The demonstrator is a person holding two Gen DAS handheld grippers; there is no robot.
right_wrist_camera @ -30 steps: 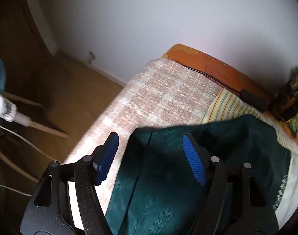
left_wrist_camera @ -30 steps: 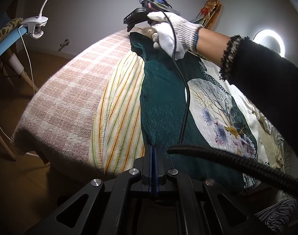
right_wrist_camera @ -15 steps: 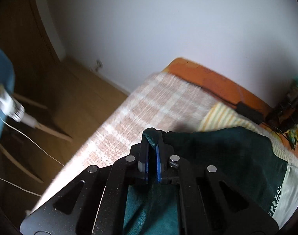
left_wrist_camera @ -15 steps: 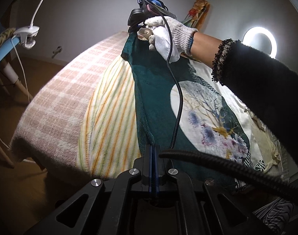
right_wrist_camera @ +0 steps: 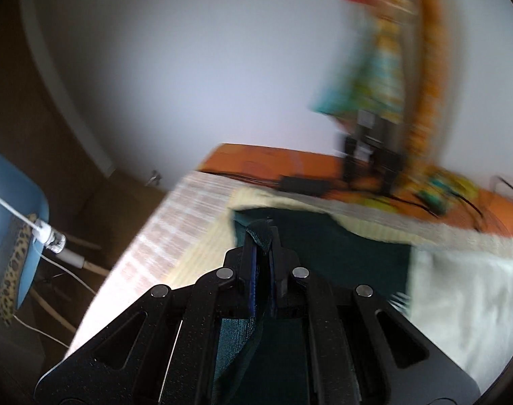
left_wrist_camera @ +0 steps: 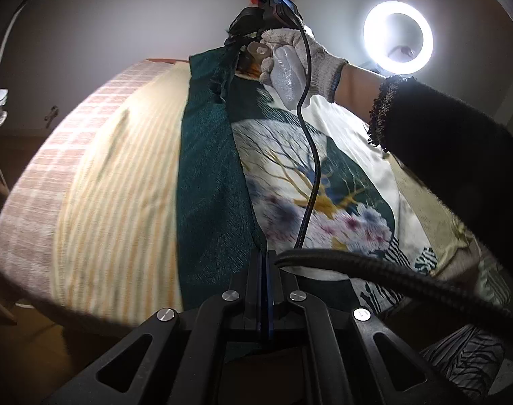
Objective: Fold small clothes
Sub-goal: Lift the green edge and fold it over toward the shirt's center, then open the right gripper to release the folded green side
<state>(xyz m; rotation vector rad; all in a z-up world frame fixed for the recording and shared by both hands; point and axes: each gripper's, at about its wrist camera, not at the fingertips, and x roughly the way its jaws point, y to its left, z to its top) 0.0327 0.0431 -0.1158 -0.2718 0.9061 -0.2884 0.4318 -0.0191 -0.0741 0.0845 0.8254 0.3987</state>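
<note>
While the left gripper (left_wrist_camera: 264, 260) jaws clamp the green garment's (left_wrist_camera: 209, 182) near edge, the right gripper (right_wrist_camera: 263, 246) jaws pinch its far corner above the bed (left_wrist_camera: 98, 182).

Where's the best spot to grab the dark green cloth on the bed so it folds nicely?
At its corners along one edge, coming down from above. The green cloth lies flat, so pinching an edge lifts it cleanly. Both grippers do this: the left gripper is shut on the near end, the right gripper on the far corner.

dim room | ring light (left_wrist_camera: 398, 30) glares | right view perhaps motion-blurred | fisheye edges dark
</note>
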